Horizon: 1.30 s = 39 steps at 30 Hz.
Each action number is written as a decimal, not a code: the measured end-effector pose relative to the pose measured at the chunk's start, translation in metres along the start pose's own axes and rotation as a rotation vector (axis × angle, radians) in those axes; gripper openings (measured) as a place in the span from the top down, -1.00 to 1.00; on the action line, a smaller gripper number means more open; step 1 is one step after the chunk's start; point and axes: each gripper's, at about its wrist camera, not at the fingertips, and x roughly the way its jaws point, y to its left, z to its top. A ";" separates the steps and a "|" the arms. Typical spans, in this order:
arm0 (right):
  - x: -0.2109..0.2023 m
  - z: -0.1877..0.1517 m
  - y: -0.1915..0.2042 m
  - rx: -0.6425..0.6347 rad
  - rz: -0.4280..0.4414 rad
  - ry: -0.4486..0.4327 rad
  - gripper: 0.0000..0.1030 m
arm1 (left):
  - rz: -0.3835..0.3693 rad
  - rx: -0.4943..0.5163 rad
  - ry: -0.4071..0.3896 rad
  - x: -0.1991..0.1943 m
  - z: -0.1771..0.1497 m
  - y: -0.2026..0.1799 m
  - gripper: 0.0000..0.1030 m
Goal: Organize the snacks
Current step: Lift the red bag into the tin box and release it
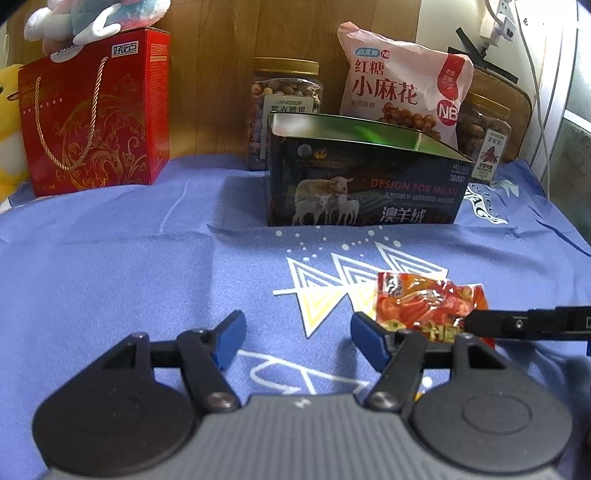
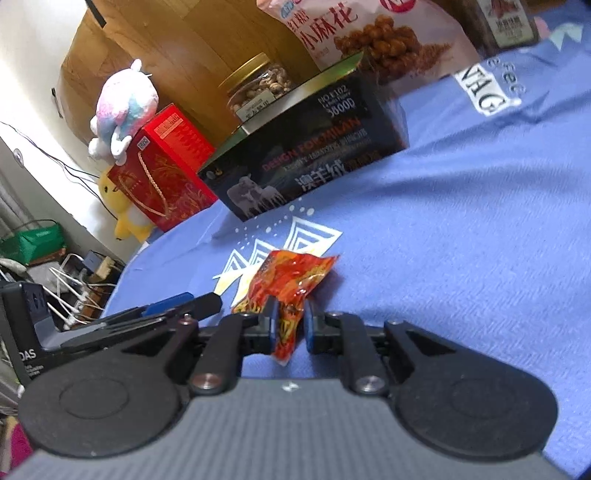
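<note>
A small red-orange snack packet (image 1: 424, 302) lies on the blue cloth (image 1: 147, 266). In the right wrist view my right gripper (image 2: 290, 325) is shut on the near end of the packet (image 2: 291, 280). Its finger also reaches in from the right edge of the left wrist view. My left gripper (image 1: 297, 334) is open and empty, low over the cloth just left of the packet. An open dark box (image 1: 362, 173) with sheep pictures stands behind the packet, and shows in the right wrist view (image 2: 310, 147) too.
A red gift box (image 1: 96, 114) with a plush toy (image 1: 92, 18) on top stands back left. Two nut jars (image 1: 284, 107) (image 1: 484, 136) and a pink snack bag (image 1: 402, 85) stand behind the dark box, against a wooden wall. Cables hang at right.
</note>
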 end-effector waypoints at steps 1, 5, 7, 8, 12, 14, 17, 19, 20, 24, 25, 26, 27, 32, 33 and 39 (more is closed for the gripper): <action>0.002 0.000 -0.001 0.011 0.012 0.005 0.64 | -0.001 0.001 0.005 0.001 0.001 -0.001 -0.29; 0.011 0.003 -0.001 0.023 0.050 0.026 0.70 | -0.006 0.005 0.024 0.005 0.005 -0.005 -0.41; 0.016 0.006 -0.002 0.046 0.068 0.049 0.75 | -0.026 0.008 0.028 0.006 0.006 -0.007 -0.41; 0.019 0.007 -0.002 0.057 0.083 0.062 0.78 | -0.046 0.003 0.031 0.005 0.006 -0.008 -0.40; 0.022 0.009 0.013 0.023 0.120 0.079 0.81 | -0.185 -0.081 0.030 0.003 0.007 0.001 -0.25; 0.020 0.011 0.019 0.010 0.131 0.066 0.82 | -0.265 -0.164 0.010 0.001 0.005 0.016 -0.01; 0.015 0.018 0.020 0.050 0.183 0.061 0.85 | -0.433 -0.298 0.010 -0.002 0.006 0.035 0.16; 0.012 0.025 0.019 0.087 0.231 0.058 0.87 | -0.442 -0.292 -0.028 -0.011 0.010 0.038 0.15; 0.010 0.028 0.020 0.098 0.251 0.053 0.87 | -0.439 -0.289 -0.046 -0.016 0.013 0.039 0.12; 0.001 0.037 0.022 0.150 0.333 0.032 0.87 | -0.415 -0.339 -0.111 -0.029 0.019 0.058 -0.53; -0.002 0.039 0.024 0.161 0.347 0.025 0.87 | -0.429 -0.364 -0.112 -0.028 0.020 0.065 -0.60; -0.004 0.040 0.023 0.173 0.366 0.023 0.87 | -0.459 -0.398 -0.103 -0.025 0.020 0.073 -0.70; -0.007 0.041 0.021 0.189 0.398 0.025 0.87 | -0.509 -0.444 -0.086 -0.021 0.019 0.082 -0.72; -0.009 0.047 0.019 0.207 0.474 0.034 0.87 | -0.751 -0.567 -0.035 0.000 0.021 0.088 0.17; -0.009 0.049 0.020 0.195 0.454 0.028 0.87 | -0.726 -0.562 -0.030 0.000 0.025 0.084 0.24; -0.007 0.087 0.032 0.057 0.323 -0.060 0.87 | -0.610 -0.470 -0.063 0.011 0.082 0.071 0.57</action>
